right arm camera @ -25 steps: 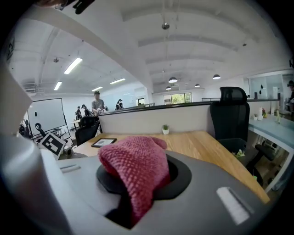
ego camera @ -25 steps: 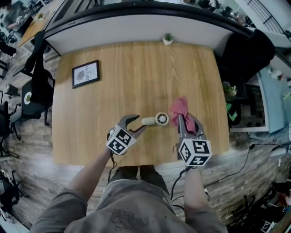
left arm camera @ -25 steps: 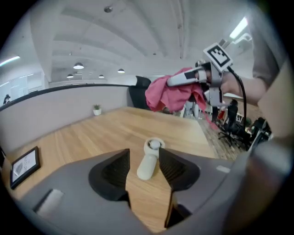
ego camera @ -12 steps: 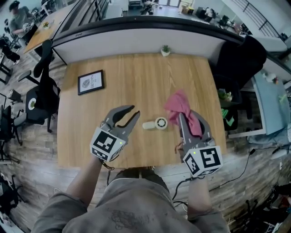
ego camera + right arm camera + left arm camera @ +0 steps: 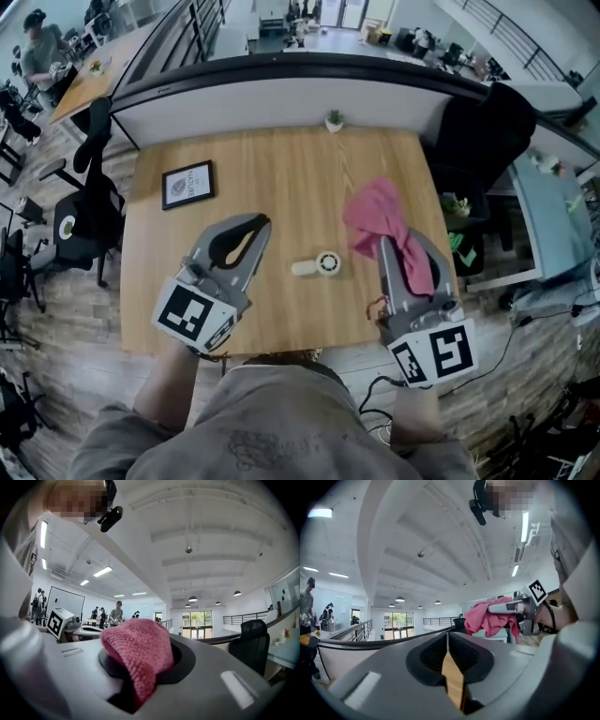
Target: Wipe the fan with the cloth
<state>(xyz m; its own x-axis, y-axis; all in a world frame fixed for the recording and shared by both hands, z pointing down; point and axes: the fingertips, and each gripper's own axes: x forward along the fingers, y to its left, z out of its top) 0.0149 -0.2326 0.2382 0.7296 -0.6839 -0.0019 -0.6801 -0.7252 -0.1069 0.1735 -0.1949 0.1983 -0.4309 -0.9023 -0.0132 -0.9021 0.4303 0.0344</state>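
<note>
Both tongs have lifted off the worktop since the earlier frames and now fill more of the head view, while the fan has stayed where it lay. A second ago the left tongs stood spread just beside the fan's handle. They have just been closing, and their tips now press together with nothing caught between them. In the left gripper view only a sliver of the wooden top shows through the slot below the meeting tips.

The right tongs pinch the pink cloth. It bunches over their tips and hangs down one side, and in the right gripper view it fills the gap between the two halves.

The fan is small and white and lies on its side near the front middle of the worktop. Its round head points to the right and its handle to the left. In the head view it sits between the two tongs, touched by neither.

Each hand carries a cube with square markers — the left cube and the right cube. A framed picture lies toward the left rear of the worktop, and a small potted plant stands at the far edge. A black chair stands on the floor to the left.
</note>
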